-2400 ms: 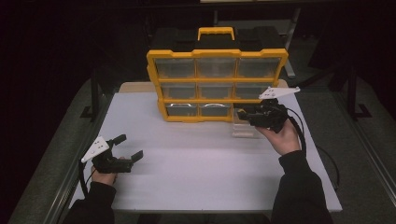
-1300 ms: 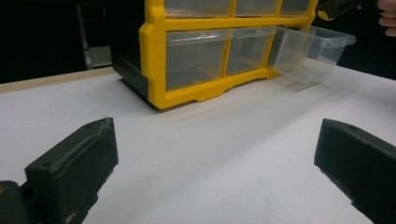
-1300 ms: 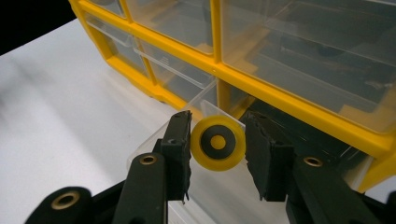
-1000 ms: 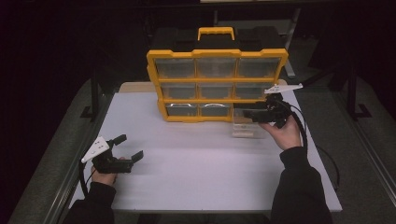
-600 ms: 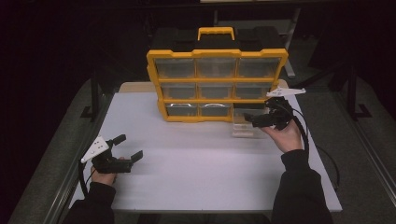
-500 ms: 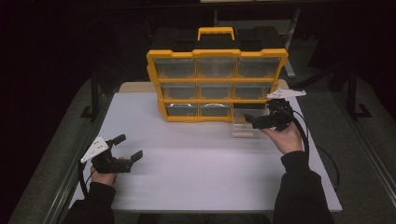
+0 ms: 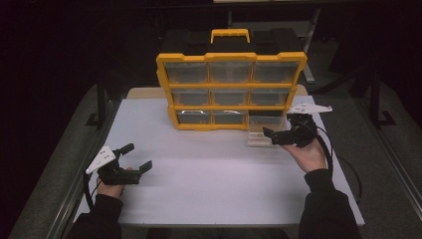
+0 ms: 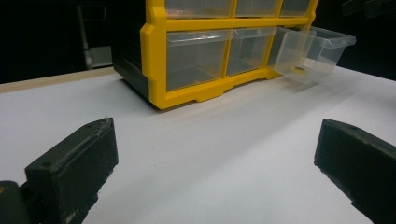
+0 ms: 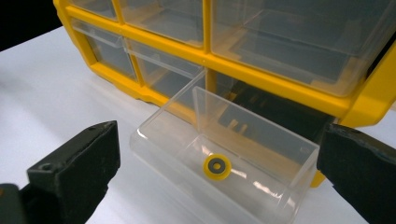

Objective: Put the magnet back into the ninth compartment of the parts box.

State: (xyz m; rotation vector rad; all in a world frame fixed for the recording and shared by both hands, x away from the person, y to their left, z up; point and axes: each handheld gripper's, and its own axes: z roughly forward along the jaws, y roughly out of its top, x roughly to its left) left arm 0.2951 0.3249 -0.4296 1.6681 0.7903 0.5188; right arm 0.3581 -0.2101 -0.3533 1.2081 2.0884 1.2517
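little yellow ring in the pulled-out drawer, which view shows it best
The right gripper view: the yellow ring lies close and sharp on the floor of the clear drawer. The left gripper view shows it as a small far-off speck inside the drawer. In the high view the drawer is too small to make it out.

No legible text or labels
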